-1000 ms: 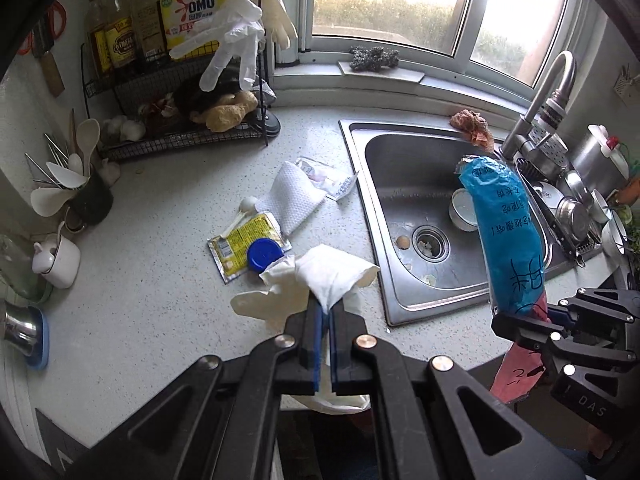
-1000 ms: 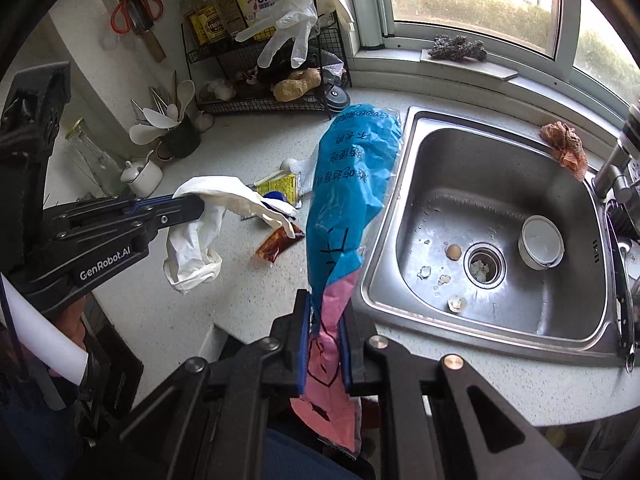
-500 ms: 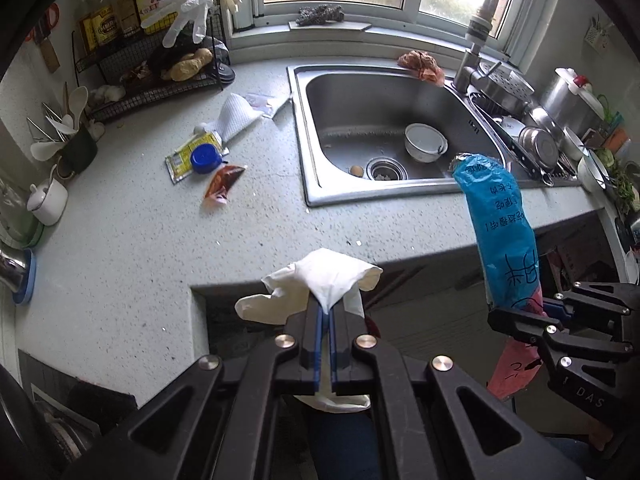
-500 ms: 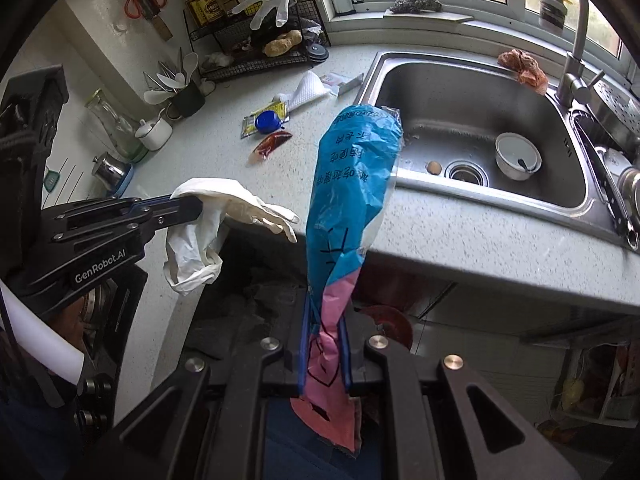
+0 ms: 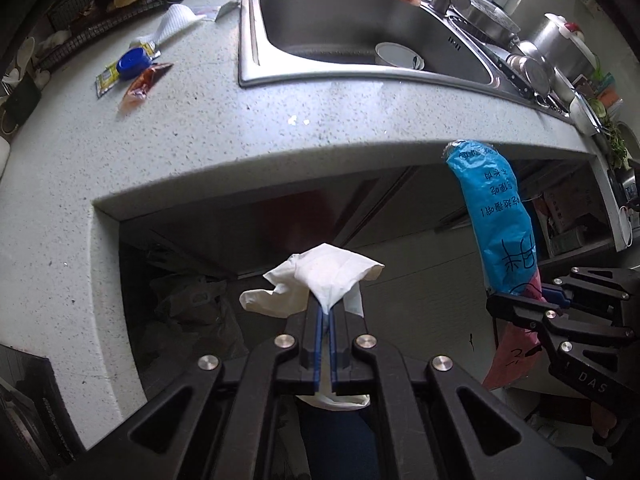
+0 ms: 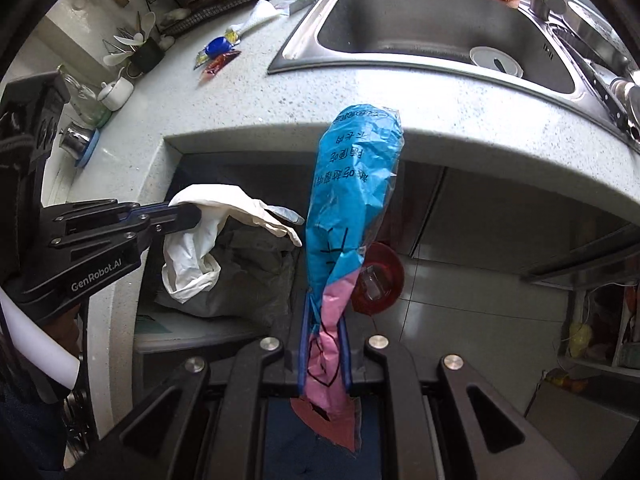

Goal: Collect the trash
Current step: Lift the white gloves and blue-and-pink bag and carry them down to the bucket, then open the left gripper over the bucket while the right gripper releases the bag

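Note:
My left gripper (image 5: 326,312) is shut on a white rubber glove (image 5: 320,280), held in the air in front of the counter edge; it also shows in the right wrist view (image 6: 208,236). My right gripper (image 6: 326,304) is shut on a blue and pink plastic wrapper (image 6: 352,200), which stands upright; it shows at the right of the left wrist view (image 5: 496,232). On the counter lie a blue lid (image 5: 132,64) on a yellow packet (image 5: 105,78), an orange sachet (image 5: 144,84) and a white tissue (image 5: 174,26).
A steel sink (image 5: 360,64) holds a white bowl (image 5: 396,54). Below the speckled counter (image 5: 200,144) is a dark recess with a grey bag (image 6: 248,272) and a red round thing (image 6: 376,280). A wire rack (image 6: 216,4) and utensil holder (image 6: 144,50) stand far left.
Both grippers have pulled back and down from the counter with their loads; the view now looks at the counter's front edge and the recess below.

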Tool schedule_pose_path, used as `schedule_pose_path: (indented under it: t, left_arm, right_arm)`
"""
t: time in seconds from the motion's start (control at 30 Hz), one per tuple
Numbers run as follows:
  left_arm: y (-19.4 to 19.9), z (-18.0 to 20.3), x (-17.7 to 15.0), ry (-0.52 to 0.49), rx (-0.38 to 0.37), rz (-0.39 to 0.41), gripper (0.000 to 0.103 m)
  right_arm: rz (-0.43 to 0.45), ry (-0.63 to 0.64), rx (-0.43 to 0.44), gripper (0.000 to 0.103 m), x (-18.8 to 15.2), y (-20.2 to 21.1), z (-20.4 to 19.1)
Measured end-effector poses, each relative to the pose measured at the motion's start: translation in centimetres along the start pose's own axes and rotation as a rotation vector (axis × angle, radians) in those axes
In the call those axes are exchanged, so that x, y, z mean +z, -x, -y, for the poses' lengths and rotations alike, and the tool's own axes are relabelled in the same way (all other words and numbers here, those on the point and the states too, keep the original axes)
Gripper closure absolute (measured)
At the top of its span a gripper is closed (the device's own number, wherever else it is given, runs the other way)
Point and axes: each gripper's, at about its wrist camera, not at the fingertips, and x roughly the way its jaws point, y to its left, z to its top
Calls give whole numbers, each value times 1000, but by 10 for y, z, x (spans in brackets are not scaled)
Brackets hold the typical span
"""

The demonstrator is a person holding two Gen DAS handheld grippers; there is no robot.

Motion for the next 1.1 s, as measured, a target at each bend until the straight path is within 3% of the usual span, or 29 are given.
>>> schedule_pose_path:
  t: [0.3,0.73,1.1]
  left_arm:
    - [-86,1,-11,-16,-47,-51,101]
    - [-262,10,-50,-60,-137,-193,101]
    - [-367,21,-58,-80,-179,-237,101]
  right_arm:
    - [-48,-53,23,92,-24,-72,31]
    - [-141,-155,-26,92,-86,-210,91]
    - [-139,-218,-64,92,-104,-298,130]
